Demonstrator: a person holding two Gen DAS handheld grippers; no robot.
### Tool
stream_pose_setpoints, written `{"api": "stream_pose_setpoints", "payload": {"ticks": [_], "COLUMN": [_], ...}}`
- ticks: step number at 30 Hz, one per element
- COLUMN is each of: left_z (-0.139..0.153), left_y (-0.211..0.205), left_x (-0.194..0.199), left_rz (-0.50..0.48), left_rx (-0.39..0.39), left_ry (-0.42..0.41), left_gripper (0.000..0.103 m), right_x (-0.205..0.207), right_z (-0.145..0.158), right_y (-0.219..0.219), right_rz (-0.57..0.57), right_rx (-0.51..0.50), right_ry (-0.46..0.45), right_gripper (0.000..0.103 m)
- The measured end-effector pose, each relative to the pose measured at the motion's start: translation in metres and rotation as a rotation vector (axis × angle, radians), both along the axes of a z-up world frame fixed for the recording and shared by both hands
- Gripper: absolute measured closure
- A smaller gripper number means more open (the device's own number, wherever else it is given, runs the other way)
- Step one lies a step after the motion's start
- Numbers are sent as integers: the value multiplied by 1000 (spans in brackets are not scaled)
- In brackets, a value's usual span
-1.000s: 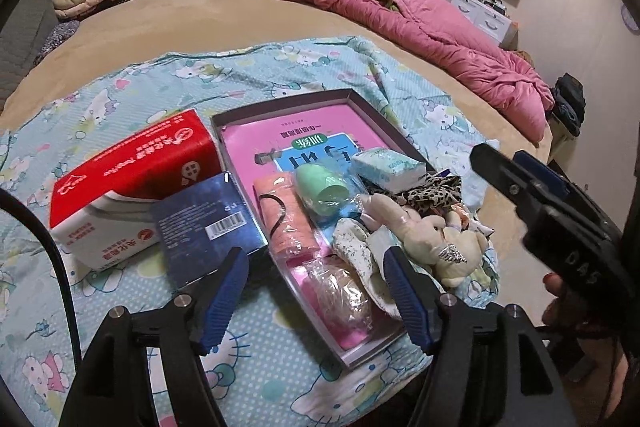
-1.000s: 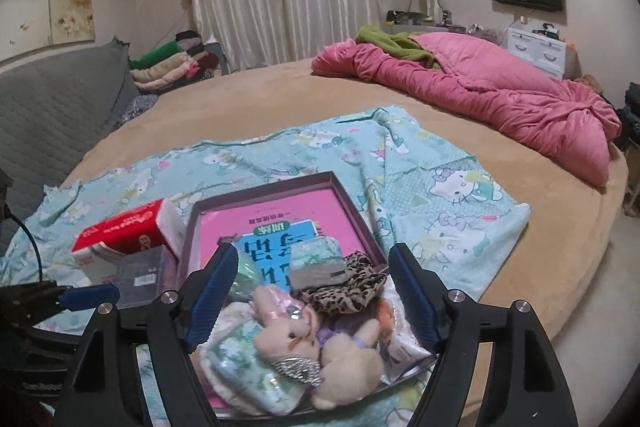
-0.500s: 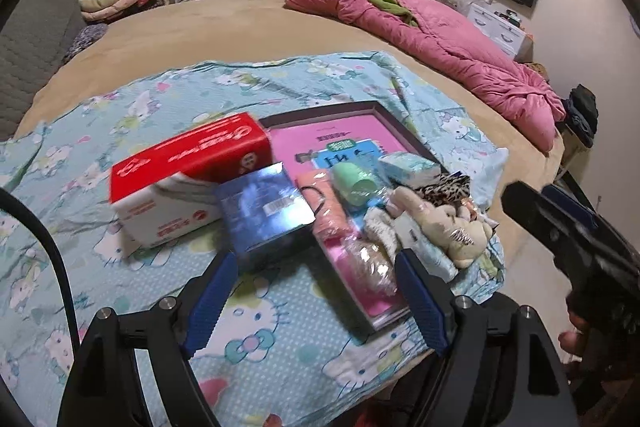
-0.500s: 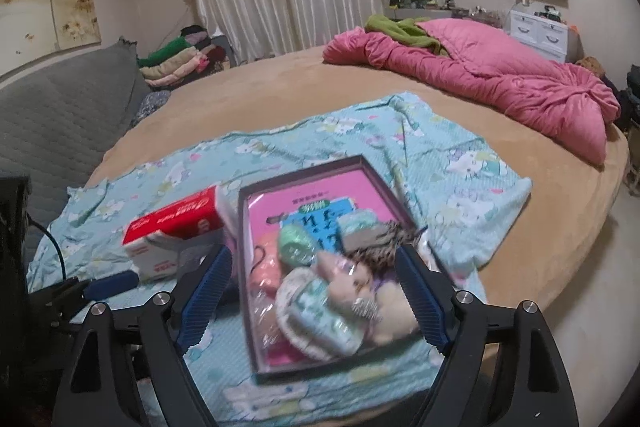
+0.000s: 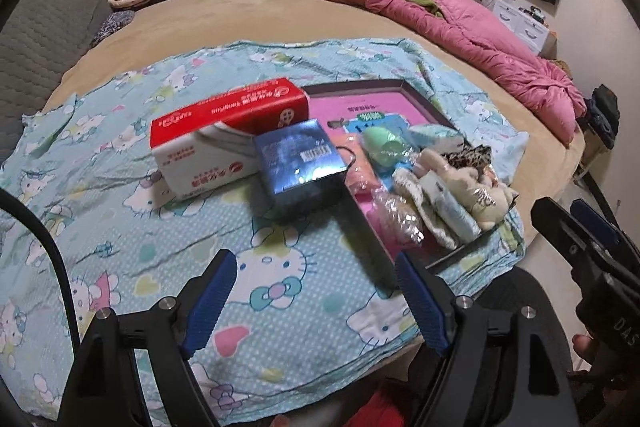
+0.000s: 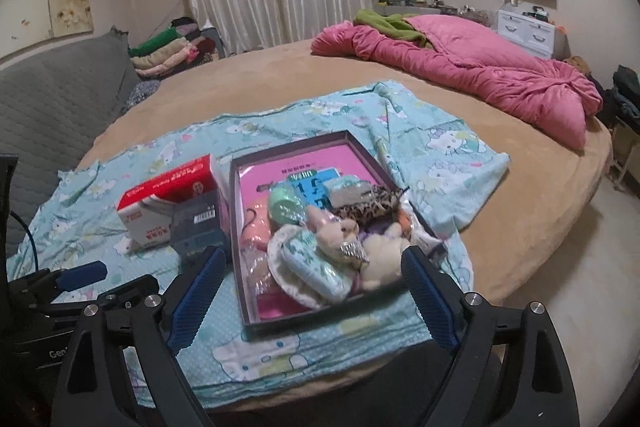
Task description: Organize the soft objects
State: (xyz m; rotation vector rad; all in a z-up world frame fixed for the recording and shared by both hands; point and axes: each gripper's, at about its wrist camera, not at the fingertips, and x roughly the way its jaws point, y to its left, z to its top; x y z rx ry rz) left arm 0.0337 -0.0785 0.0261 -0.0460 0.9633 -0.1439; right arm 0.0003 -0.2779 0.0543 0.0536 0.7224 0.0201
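Note:
A shallow dark box [image 6: 240, 227] with a pink bottom lies on the Hello Kitty cloth [image 6: 440, 163]. It holds a cream plush rabbit [image 6: 340, 231], a leopard-print piece [image 6: 368, 207], a green pouch [image 6: 286, 205], a tissue pack [image 6: 316, 263] and an orange roll [image 6: 256, 231]. The box also shows in the left wrist view [image 5: 424, 99], with the rabbit [image 5: 460, 179]. My left gripper [image 5: 316, 303] is open and empty, held back from the box. My right gripper [image 6: 312, 295] is open and empty, near the box's front edge.
A red-and-white tissue box [image 5: 224, 131] and a dark blue carton [image 5: 300, 159] stand left of the box. A pink duvet [image 6: 480, 75] lies at the back right of the round tan bed [image 6: 280, 75]. Folded clothes [image 6: 168, 51] are stacked at the back left.
Both grippers have drawn back from the box and risen, so the box and its contents look smaller and farther. Nothing was picked up.

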Motion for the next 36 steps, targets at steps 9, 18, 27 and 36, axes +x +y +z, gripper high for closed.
{"api": "stream_pose_setpoints", "payload": {"ticks": [9, 18, 27, 36], "left_z": [-6, -9, -12, -13], "left_y": [-6, -7, -9, -9], "left_x": [-5, -5, -5, -4], "left_rz": [0, 6, 4, 5], "left_rx": [4, 15, 16, 18], "left_ry": [15, 19, 27, 32], "left_gripper": [22, 22, 22, 22], "right_x": [-8, -3, -2, -2], "right_z": [-12, -25, -27, -26], "right_y": [-5, -7, -6, -4], "right_rz": [-17, -17, -17, -15], "right_rx": [-1, 23, 19, 15], "right_ry": [26, 78, 83, 83], "right_gripper": [13, 13, 13, 13]}}
